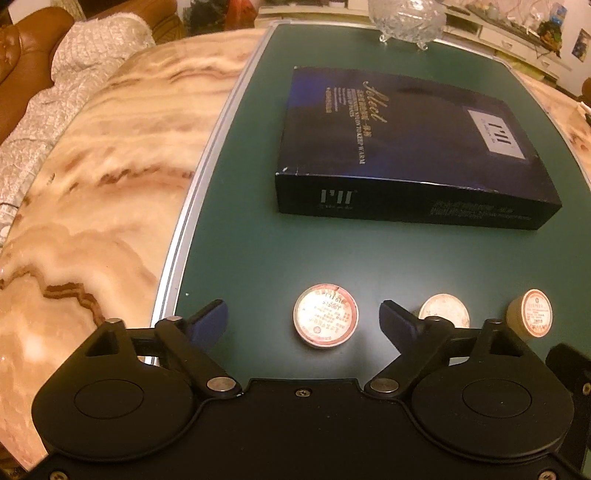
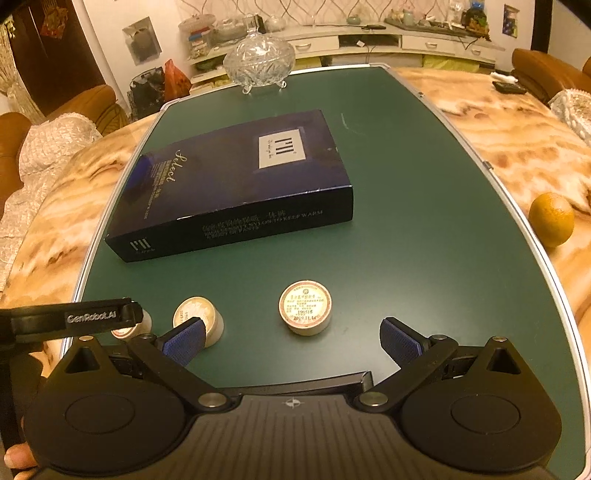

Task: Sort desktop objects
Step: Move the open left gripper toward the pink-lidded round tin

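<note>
From your left wrist camera, your left hand-held gripper [image 1: 303,325] hangs low over the green mat [image 1: 240,236] with its jaws wide apart and nothing pressed between the pads. A round pill box [image 1: 325,314] with a red-printed label sits on the mat between the two fingers, touching neither. Just to its right, half hidden behind the right finger, stands a pale-topped pill box [image 1: 448,308], and beyond that a small pill box [image 1: 532,312] tipped so its label faces you. All three are closed, so you cannot see what they hold. Farther up the mat lies a dark blue flat carton [image 1: 410,147], lid shut, and past it a cut-glass lidded bowl [image 1: 406,18] at the mat's far edge. The marble counter [image 1: 92,184] spreads out to the left of the mat.

From your right wrist camera, your right hand-held gripper [image 2: 293,341] is also spread wide and holds nothing. The small pill box [image 2: 304,312] stands upright on the mat [image 2: 424,240], just ahead of the gap between the fingers. The pale-topped pill box [image 2: 199,319] sits behind the left finger, and the first round pill box [image 2: 129,328] is mostly hidden by part of your left hand-held gripper [image 2: 74,319] that crosses in from the left. The carton [image 2: 236,181] lies closed farther back, with the glass bowl [image 2: 260,61] behind it; whether the bowl holds anything cannot be told. An orange fruit [image 2: 552,218] rests on the counter [image 2: 498,122] beside the mat's right edge.
</note>
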### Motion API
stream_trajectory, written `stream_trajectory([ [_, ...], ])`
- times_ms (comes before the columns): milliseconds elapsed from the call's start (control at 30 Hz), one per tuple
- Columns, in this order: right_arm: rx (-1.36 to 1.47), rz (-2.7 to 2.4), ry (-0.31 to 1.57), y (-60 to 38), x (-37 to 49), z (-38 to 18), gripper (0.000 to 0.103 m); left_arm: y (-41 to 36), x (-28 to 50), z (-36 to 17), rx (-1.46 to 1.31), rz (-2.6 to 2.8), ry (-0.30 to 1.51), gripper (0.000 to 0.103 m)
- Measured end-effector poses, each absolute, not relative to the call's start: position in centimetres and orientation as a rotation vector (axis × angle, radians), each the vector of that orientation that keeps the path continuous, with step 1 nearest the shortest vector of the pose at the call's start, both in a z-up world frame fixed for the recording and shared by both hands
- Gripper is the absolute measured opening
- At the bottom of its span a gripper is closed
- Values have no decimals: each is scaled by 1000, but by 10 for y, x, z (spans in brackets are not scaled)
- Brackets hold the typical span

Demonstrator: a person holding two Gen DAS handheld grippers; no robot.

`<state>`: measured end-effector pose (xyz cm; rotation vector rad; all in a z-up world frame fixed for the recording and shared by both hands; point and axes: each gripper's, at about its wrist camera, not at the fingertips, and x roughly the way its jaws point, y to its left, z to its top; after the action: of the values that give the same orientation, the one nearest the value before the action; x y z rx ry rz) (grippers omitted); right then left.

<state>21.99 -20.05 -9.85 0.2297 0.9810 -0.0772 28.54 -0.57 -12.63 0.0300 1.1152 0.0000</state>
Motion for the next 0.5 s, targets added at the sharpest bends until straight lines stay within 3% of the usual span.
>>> stream_trajectory([
  [167, 240, -78, 981, -202, 218, -101, 103, -6, 291, -134, 28, -3, 1118, 87],
  [500, 243, -84, 983, -202, 214, -105, 103, -9, 295, -144, 33, -13, 1138, 60],
])
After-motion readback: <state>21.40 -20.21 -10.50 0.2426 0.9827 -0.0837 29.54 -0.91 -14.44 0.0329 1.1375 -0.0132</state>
